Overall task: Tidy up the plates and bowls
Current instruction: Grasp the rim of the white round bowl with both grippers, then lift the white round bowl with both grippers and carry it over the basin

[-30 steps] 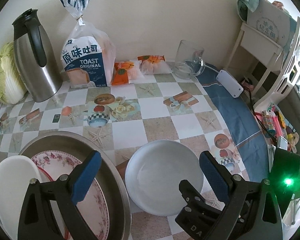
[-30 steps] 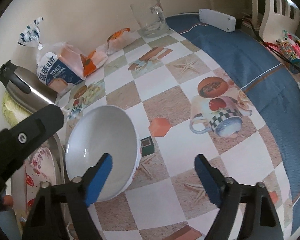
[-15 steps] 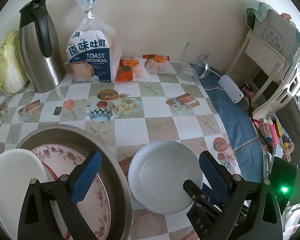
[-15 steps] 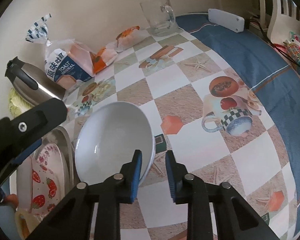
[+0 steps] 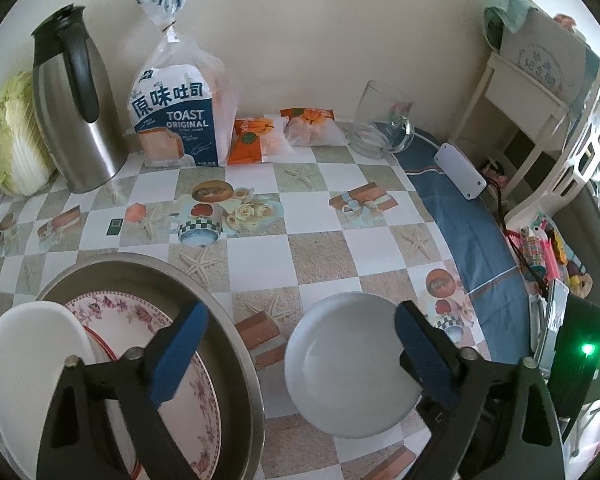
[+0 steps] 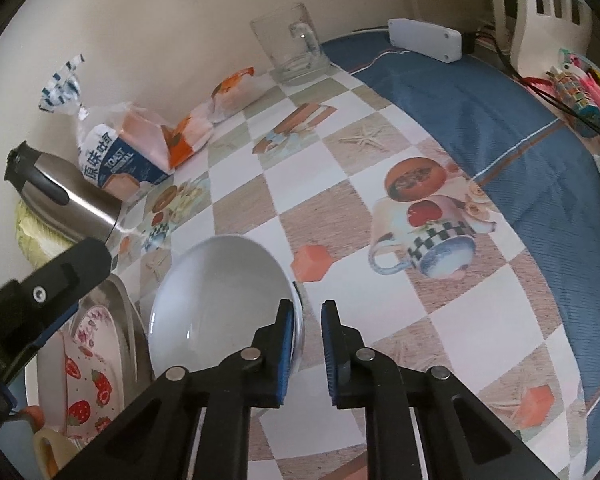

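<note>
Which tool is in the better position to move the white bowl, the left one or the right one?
The right tool. Its jaws are closed on the rim of the white bowl. The left tool is wide open above the metal basin and holds nothing.

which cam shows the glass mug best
The right wrist view: the glass mug stands upright by the wall with its handle and thick base clearly outlined. In the left wrist view the mug is also unobstructed, but it looks tilted by the fisheye and its handle blends into the glass.

Home kitchen table: toast bag (image 5: 180, 120), kettle (image 5: 74, 100).
</note>
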The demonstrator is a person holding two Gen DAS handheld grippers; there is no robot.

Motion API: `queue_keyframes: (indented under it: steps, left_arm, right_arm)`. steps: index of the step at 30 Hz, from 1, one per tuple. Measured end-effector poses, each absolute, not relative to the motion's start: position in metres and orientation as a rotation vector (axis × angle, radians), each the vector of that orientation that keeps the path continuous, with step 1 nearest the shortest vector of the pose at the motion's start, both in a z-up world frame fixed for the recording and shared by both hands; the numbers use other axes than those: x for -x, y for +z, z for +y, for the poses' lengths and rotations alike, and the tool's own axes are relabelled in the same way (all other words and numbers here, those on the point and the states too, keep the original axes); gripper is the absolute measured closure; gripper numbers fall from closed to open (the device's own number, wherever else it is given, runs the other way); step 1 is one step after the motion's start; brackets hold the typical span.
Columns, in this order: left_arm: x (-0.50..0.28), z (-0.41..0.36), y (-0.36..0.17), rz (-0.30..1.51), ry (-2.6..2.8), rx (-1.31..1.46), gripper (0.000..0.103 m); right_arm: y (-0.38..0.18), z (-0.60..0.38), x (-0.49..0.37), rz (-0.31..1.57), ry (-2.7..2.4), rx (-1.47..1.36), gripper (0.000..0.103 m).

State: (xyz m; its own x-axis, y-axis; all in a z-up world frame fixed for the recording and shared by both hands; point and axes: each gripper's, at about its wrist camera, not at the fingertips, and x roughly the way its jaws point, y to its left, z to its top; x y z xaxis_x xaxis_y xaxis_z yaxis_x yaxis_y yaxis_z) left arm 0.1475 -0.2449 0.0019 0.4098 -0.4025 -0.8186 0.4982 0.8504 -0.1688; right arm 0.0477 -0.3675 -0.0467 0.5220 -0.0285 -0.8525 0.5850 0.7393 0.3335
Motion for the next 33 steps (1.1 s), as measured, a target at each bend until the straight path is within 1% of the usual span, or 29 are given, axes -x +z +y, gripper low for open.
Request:
queue_keyframes:
  steps: [1,3,4,5,8,10,16,19,21,23,25,27,33]
  left_arm:
    - [-0.147,-0.246,0.000,1.010,-0.583,-0.105,0.024]
    - [-0.147,-0.250,-0.006,1.044,-0.605,-0.100,0.029]
    - [-0.147,-0.252,-0.009,1.052,-0.606,-0.113,0.036]
    - [-0.145,-0.254,-0.011,1.058,-0.605,-0.126,0.047]
    - [-0.144,-0.260,-0.023,1.094,-0.607,-0.156,0.061]
    - [-0.144,-0.262,-0.031,1.117,-0.610,-0.164,0.068]
    - [-0.147,-0.264,-0.049,1.155,-0.591,-0.176,0.071]
    - [-0.149,-0.264,-0.054,1.167,-0.591,-0.173,0.080]
    - [-0.149,-0.263,-0.055,1.164,-0.585,-0.171,0.083]
    - [-0.150,-0.261,-0.055,1.161,-0.583,-0.162,0.090]
    - [-0.152,-0.259,-0.057,1.162,-0.587,-0.153,0.090]
    - [-0.155,-0.258,-0.062,1.183,-0.598,-0.130,0.091]
    - [-0.152,-0.261,-0.063,1.171,-0.598,-0.148,0.091]
  right_arm:
    - [-0.047,-0.369,-0.047,0.961,-0.406,-0.660,0.088]
    - [-0.047,-0.372,-0.046,0.959,-0.413,-0.666,0.088]
    - [-0.047,-0.373,-0.045,0.956,-0.416,-0.668,0.088]
    - [-0.047,-0.374,-0.044,0.956,-0.418,-0.669,0.088]
    - [-0.047,-0.376,-0.043,0.954,-0.419,-0.675,0.088]
    - [-0.047,-0.376,-0.043,0.953,-0.419,-0.676,0.088]
    - [-0.050,-0.376,-0.043,0.959,-0.416,-0.681,0.087]
    - [-0.051,-0.375,-0.043,0.962,-0.411,-0.686,0.087]
    - [-0.052,-0.374,-0.044,0.964,-0.409,-0.685,0.088]
    - [-0.052,-0.373,-0.045,0.963,-0.408,-0.680,0.088]
    - [-0.051,-0.373,-0.045,0.957,-0.396,-0.682,0.092]
    - [-0.050,-0.372,-0.046,0.957,-0.397,-0.670,0.092]
    - [-0.057,-0.371,-0.046,0.974,-0.394,-0.682,0.093]
